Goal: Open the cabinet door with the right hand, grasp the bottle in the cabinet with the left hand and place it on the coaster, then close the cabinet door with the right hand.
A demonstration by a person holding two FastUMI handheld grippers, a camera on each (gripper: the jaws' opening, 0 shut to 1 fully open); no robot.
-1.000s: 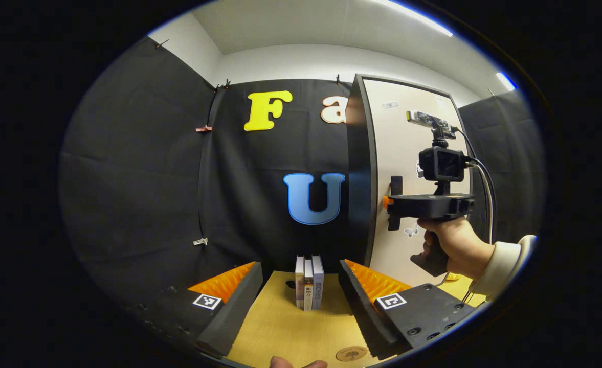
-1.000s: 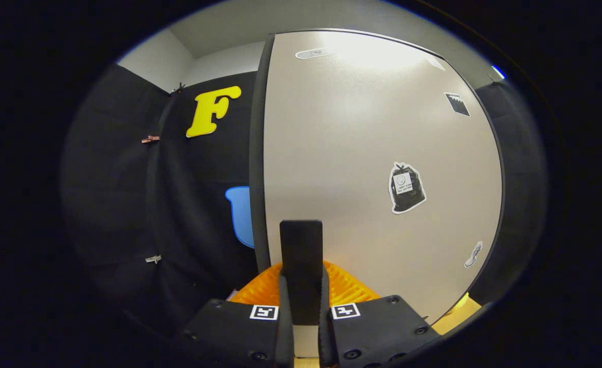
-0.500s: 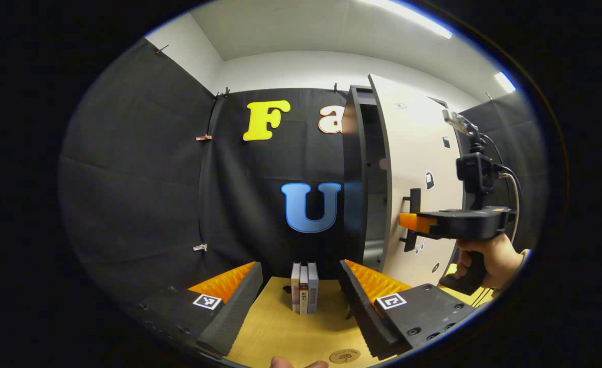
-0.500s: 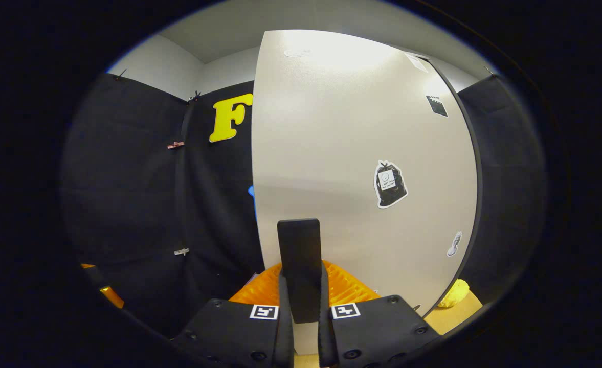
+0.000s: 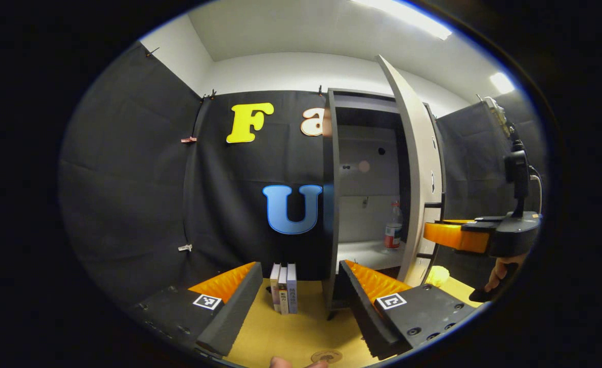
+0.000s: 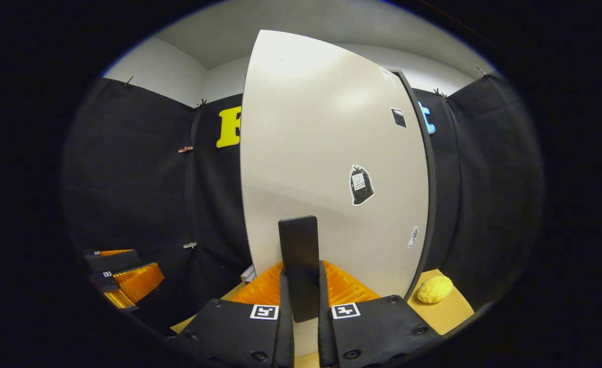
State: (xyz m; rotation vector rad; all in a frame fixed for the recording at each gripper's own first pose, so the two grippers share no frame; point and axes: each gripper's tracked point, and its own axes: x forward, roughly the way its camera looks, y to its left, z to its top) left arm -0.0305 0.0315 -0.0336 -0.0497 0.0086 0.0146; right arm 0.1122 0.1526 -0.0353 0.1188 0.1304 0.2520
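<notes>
Two ridged fingers [image 5: 239, 286] of the left tool [image 5: 301, 294] stand wide apart over the pale wood-grain counter [image 5: 301, 327], nothing between them. Past them three slim books [image 5: 283, 288] stand upright against the cloth wall. To their right the dark-framed cabinet [image 5: 331, 204] is open: its flat matte door [image 5: 417, 168] is swung out, seen nearly edge-on in the left gripper view and broad-on in the right gripper view, where small stickers [image 6: 361, 185] dot its smooth face. Inside, on a pale shelf [image 5: 362, 253], the bottle [image 5: 394, 227] stands upright at the right end, close to the door's inner side, with bare shelf to its left. It looks clear with a red band, too small to make out further.

The right tool [image 6: 301, 296] is closed on the door's dark slab handle [image 6: 298, 271], both fingers pressed against its sides; in the left gripper view it [image 5: 441, 235] reaches in from the right, its grip cut off by the edge. A round coaster [image 5: 326, 355] lies at the counter's near edge, partly cut off. One lumpy yellow thing [image 6: 435, 289] rests on the counter right of the door
</notes>
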